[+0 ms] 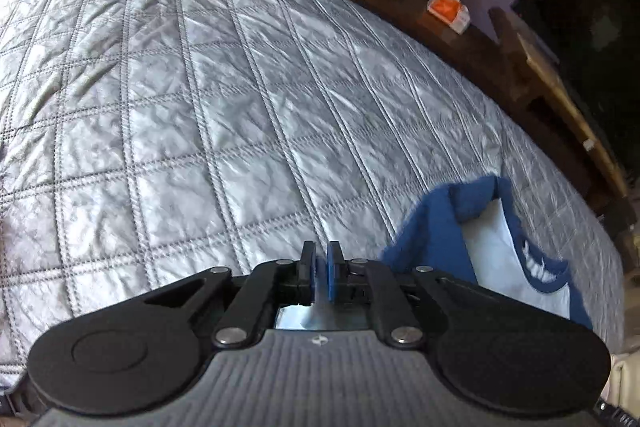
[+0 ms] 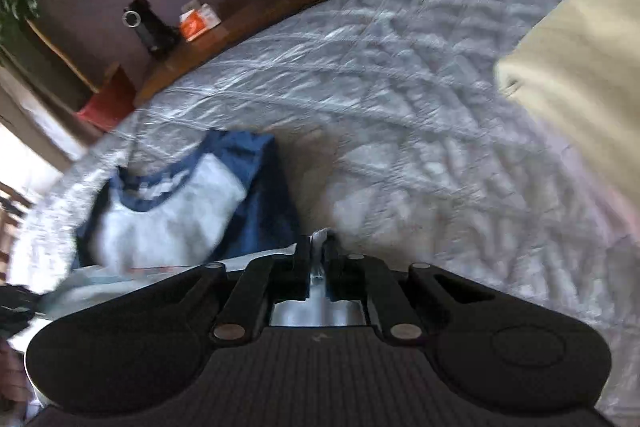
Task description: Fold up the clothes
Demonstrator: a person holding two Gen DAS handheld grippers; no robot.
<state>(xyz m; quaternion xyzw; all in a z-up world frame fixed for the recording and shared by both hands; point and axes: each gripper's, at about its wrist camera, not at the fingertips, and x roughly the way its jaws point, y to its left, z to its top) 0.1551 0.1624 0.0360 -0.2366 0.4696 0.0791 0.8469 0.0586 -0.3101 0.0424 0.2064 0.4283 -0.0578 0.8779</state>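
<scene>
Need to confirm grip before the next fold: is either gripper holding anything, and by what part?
The right gripper pinches a bit of white fabric at its edge; which garment cannot be told. The left gripper has its jaws nearly closed with nothing between them.

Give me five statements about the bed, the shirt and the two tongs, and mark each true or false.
1. The blue and white shirt lies on a grey quilted bedspread. True.
2. The left tongs are wide open. False: their fingers stand nearly together, with nothing visible between them.
3. The right tongs pinch a bit of white fabric. True.
4. The orange box lies on the bedspread. False: it sits on the wooden furniture beside the bed.
5. The left tongs hold the shirt's blue sleeve. False: in the left wrist view the shirt lies to the right of them, untouched.
</scene>
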